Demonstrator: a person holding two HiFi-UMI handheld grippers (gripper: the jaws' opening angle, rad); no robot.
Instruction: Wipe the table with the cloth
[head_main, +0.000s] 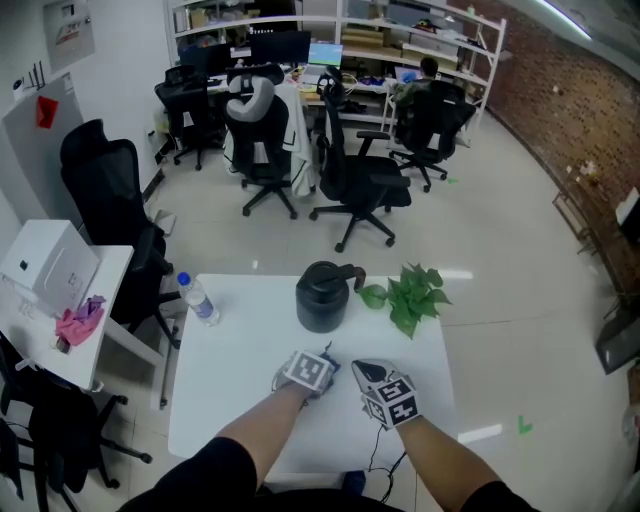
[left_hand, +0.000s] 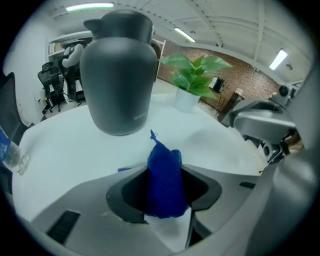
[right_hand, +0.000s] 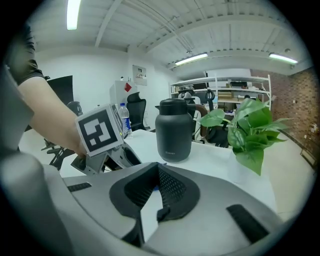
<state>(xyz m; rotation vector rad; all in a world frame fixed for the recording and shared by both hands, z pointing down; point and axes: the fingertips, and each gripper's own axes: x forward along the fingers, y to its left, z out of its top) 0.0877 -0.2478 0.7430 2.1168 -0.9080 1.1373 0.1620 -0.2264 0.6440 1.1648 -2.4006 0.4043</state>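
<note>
A blue cloth (left_hand: 164, 180) is bunched up and pinched between the jaws of my left gripper (left_hand: 164, 172), which is shut on it just above the white table (left_hand: 65, 145). In the head view the left gripper (head_main: 312, 370) hovers over the table's near middle, with the right gripper (head_main: 388, 392) close beside it on the right. The right gripper (right_hand: 159, 172) has its dark pads meeting at the tips with nothing between them. From the right gripper view, the left gripper's marker cube (right_hand: 100, 131) shows at the left.
A dark jug (head_main: 322, 295) stands on the table ahead of both grippers, with a green potted plant (head_main: 410, 292) to its right and a water bottle (head_main: 198, 298) near the left edge. Office chairs (head_main: 355, 180) and a side desk (head_main: 60, 290) surround the table.
</note>
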